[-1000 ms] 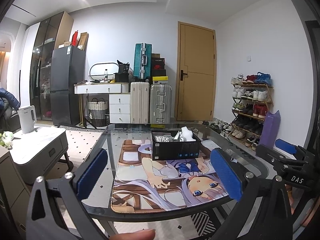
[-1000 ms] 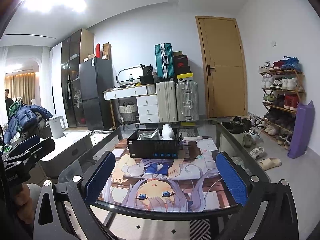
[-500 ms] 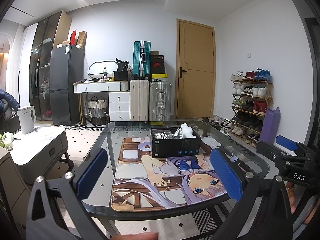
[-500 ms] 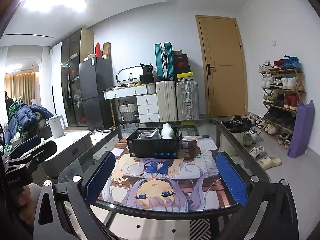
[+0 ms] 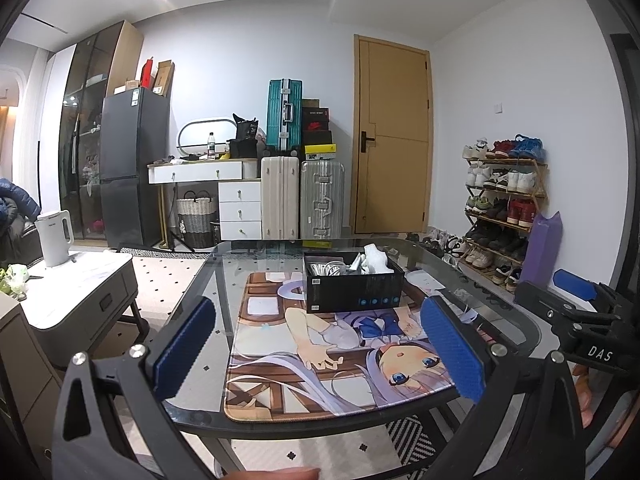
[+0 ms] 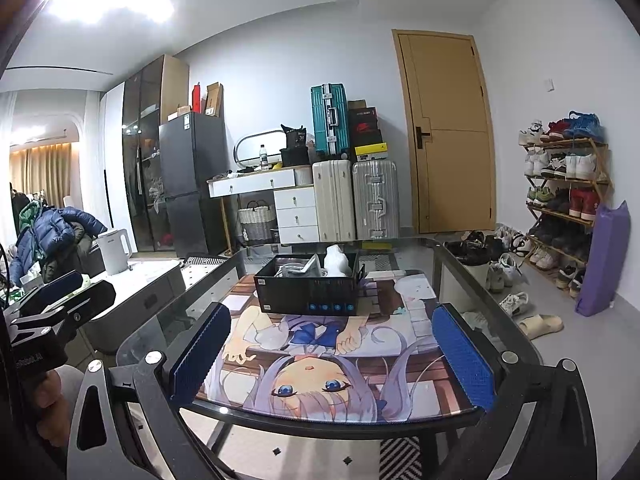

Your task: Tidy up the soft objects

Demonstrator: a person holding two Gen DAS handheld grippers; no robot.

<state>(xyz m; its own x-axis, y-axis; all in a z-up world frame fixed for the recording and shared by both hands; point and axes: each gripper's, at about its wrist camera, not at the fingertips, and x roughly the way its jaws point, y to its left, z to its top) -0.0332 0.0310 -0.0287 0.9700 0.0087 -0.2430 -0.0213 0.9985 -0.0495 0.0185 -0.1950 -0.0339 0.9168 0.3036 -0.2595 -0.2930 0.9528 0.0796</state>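
Observation:
A black open box [image 5: 352, 289] stands at the far end of an anime-print mat [image 5: 332, 356] on the glass table [image 5: 224, 280]. White soft items [image 5: 374, 259] and pale pieces lie inside it. The box [image 6: 308, 286] and the white item [image 6: 335, 258] also show in the right wrist view. My left gripper [image 5: 320, 346] is open and empty, held over the table's near edge. My right gripper [image 6: 330, 354] is open and empty, also at the near edge, to the right of the left one [image 6: 52, 296].
Behind the table stand suitcases [image 5: 302, 204], a white drawer unit [image 5: 240, 208], a dark fridge [image 5: 128, 168] and a wooden door [image 5: 390, 136]. A shoe rack [image 5: 504, 200] is at the right. A low side table with a white kettle [image 5: 54, 236] is at the left.
Both grippers have tilted up and drawn back a little, so the table and box sit lower in view. Both stay open and empty.

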